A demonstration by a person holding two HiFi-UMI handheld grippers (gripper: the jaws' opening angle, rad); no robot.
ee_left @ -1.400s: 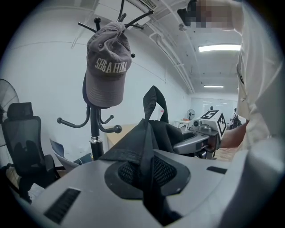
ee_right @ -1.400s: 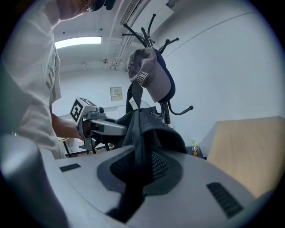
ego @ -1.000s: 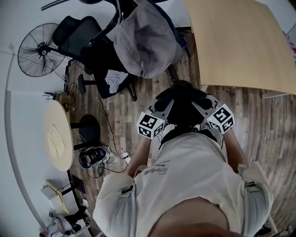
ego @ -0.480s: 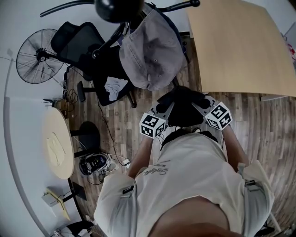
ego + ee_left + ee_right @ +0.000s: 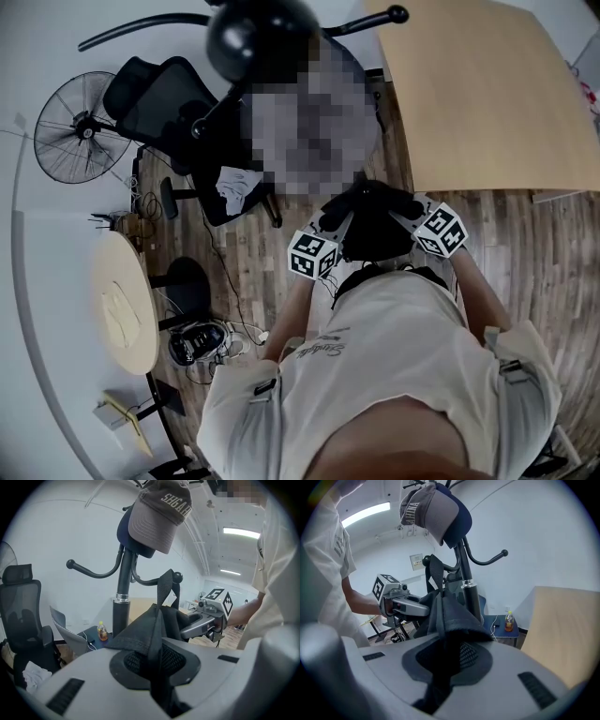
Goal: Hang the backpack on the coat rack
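Both tools are clamped on the black backpack (image 5: pixel 373 225), which hangs in the air between them, just ahead of the person's chest and close to the coat rack (image 5: pixel 123 597). The left gripper (image 5: pixel 157 660) has its jaws closed on a raised fold of the bag's dark fabric, and the right gripper (image 5: pixel 443 660) pinches another fold the same way from the opposite side. A webbing strap (image 5: pixel 164 585) stands up from the top of the bag beside one of the rack's curved, ball-tipped hooks (image 5: pixel 177 577) (whether it sits over that hook I cannot tell). A grey cap (image 5: pixel 161 513) sits on top of the rack. In the head view, a black office chair (image 5: pixel 155 89) and a floor fan (image 5: pixel 80 112) stand to the left, a pale wooden table (image 5: pixel 487 94) fills the upper right, and a round table (image 5: pixel 122 300) lies at the left edge.
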